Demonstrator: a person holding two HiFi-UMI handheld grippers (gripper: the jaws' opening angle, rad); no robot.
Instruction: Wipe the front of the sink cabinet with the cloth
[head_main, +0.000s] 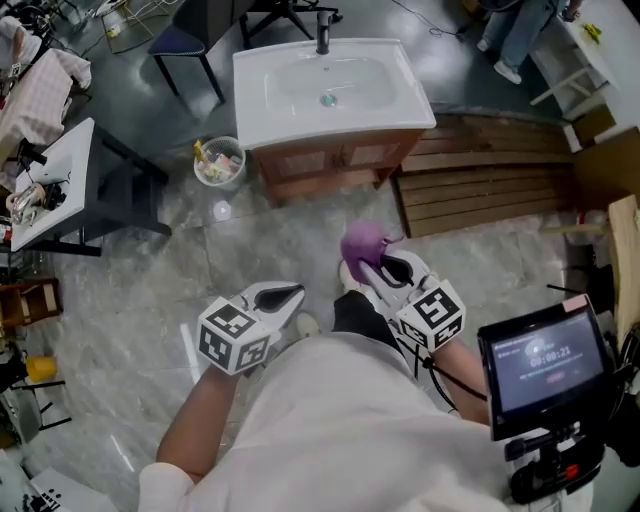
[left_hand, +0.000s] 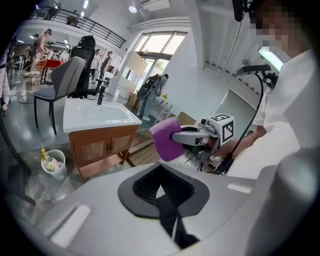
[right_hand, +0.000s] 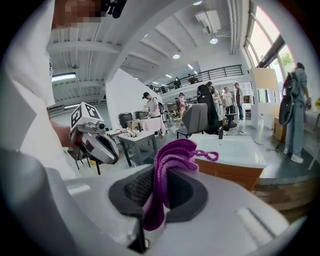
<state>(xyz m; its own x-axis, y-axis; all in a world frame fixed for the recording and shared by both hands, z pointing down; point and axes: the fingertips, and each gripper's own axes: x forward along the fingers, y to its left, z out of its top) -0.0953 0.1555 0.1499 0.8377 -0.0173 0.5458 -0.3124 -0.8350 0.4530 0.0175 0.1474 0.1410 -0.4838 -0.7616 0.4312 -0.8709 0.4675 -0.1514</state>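
The right gripper (head_main: 388, 270) pinches the folded purple cloth (head_main: 362, 241) between its jaws, and the sink cabinet (head_main: 330, 160) stands straight ahead across the floor, well apart, its wooden front facing the jaws, while the left gripper (head_main: 285, 296) has its jaws together and empty.

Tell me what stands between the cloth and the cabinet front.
Nothing visible does. The cloth, clamped in the right gripper, faces the cabinet across bare floor. The bin stands off to the cabinet's left and the wooden slats to its right, both outside the path.
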